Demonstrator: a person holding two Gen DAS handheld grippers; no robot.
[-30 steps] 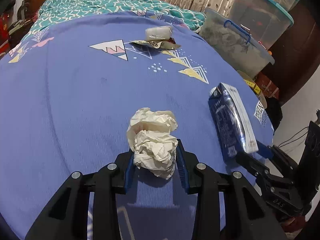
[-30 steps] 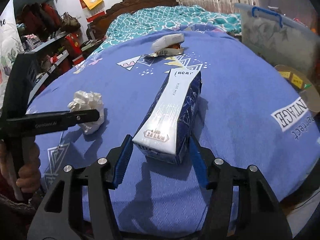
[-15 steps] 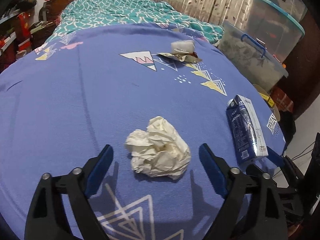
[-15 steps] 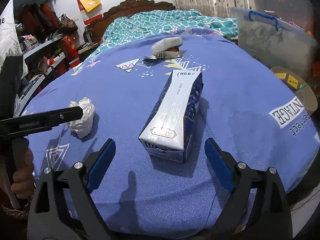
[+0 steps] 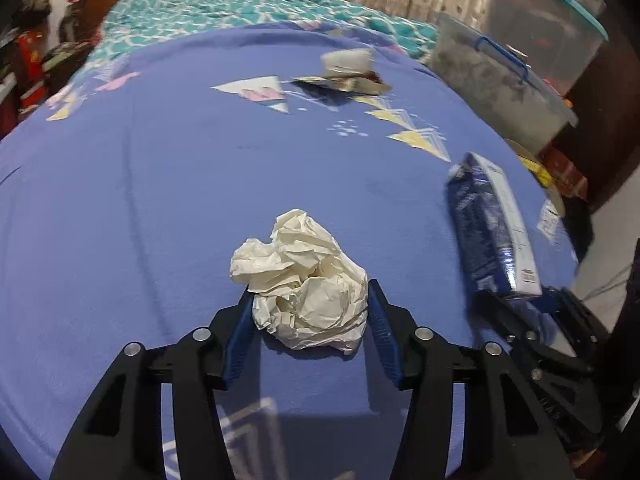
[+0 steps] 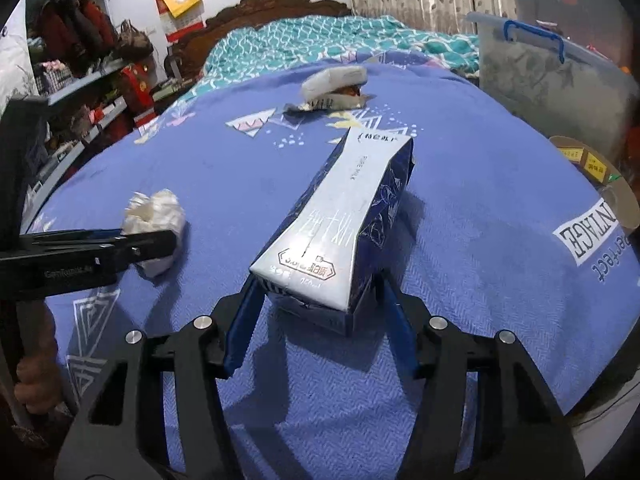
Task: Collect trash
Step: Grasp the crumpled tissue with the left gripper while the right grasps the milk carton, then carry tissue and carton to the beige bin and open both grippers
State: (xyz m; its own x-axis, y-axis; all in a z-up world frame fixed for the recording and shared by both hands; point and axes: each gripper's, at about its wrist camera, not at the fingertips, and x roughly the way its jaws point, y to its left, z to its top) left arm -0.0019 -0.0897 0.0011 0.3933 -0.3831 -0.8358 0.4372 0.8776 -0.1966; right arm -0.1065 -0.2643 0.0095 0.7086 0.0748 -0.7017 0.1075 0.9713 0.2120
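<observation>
Since before: both tongs have just been closing from wide open.
Left tongs (image 5: 308, 316): pads pinch the crumpled tissue (image 5: 304, 296) — it lies on the bed (image 5: 160, 200).
Right tongs (image 6: 320, 312): pads seem pressed on the milk carton (image 6: 340, 220), though contact is partly hidden.
Progress: early — nothing lifted; far wrappers (image 6: 332, 92) untouched.

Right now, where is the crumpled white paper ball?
In the left wrist view the crumpled white paper ball lies on the purple bedspread, between the left gripper's blue fingers, left of the blue and white milk carton.
</observation>
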